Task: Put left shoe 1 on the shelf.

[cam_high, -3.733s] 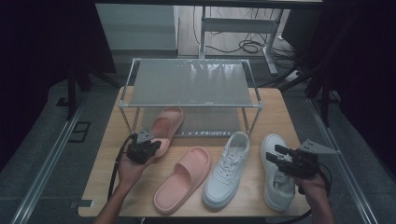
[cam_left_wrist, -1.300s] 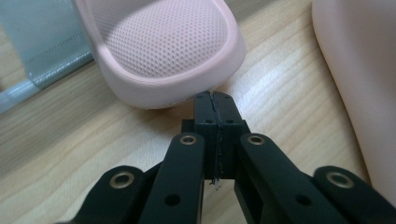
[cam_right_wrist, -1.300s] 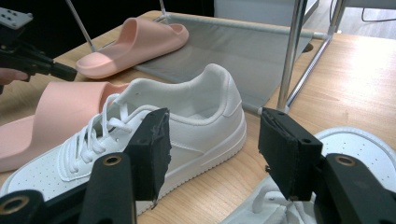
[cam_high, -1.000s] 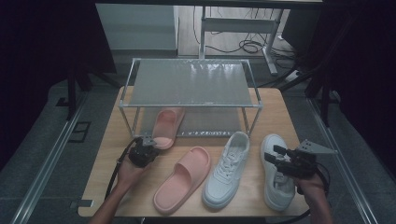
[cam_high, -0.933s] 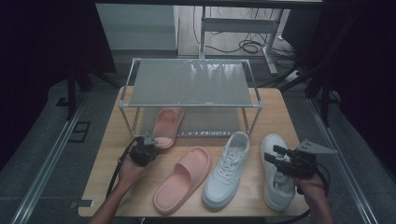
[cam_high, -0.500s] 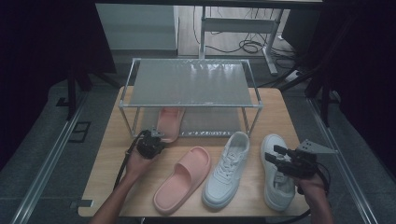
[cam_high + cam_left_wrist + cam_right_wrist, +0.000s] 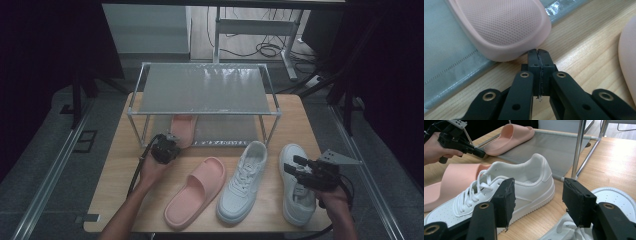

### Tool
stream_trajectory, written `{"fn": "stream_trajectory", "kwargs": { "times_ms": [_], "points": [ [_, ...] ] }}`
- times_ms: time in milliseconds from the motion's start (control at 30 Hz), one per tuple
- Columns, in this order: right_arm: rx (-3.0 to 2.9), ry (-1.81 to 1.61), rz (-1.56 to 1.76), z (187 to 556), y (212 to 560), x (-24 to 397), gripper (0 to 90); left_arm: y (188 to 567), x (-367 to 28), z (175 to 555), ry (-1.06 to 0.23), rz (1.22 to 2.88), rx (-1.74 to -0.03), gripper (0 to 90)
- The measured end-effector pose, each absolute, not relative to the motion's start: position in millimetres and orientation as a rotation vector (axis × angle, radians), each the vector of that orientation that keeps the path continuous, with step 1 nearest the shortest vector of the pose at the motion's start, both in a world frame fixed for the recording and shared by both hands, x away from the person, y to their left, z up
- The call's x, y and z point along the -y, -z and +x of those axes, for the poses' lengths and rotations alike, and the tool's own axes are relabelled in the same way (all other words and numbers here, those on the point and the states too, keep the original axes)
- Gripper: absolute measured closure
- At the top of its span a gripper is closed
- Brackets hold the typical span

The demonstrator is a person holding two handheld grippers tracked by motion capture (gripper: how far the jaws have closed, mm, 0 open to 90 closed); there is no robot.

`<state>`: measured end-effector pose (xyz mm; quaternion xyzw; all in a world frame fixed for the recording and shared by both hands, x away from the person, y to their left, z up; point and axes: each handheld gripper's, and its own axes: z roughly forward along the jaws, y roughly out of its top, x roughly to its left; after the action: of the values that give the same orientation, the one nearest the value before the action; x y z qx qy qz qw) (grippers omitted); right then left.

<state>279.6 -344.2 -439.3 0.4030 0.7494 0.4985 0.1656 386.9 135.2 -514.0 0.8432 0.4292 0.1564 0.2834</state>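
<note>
The left tool (image 7: 170, 141), jaws pressed together with nothing between them, touches its tips to the heel of the pink foam slipper (image 7: 182, 127) at about eleven o'clock on the wooden desk (image 7: 120, 165). Compared with a second ago, that slipper sits deeper on the lower grey mesh shelf of the metal shoe rack (image 7: 150, 127); to my eye the nudge is nearly finished. Its pink twin slide (image 7: 196, 192) waits at six o'clock beside the white lace-up sneaker (image 7: 244, 181). The right tool (image 7: 299, 167) hovers with wide jaws, holding nothing, over the second white sneaker (image 7: 296, 200) at four o'clock
</note>
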Motion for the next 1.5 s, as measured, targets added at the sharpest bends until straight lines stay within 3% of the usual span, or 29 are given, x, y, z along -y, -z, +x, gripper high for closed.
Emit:
{"fn": "stream_trajectory", "kwargs": {
  "times_ms": [800,1500],
  "points": [
    [-2.137,-1.417,1.139,280,439,344,44.1,518,-133,390,-0.388,2.200,-1.179,90.0],
    [-2.144,-1.412,1.145,280,440,342,44.2,505,-166,310,-0.378,2.057,-1.124,90.0]
  ]
}}
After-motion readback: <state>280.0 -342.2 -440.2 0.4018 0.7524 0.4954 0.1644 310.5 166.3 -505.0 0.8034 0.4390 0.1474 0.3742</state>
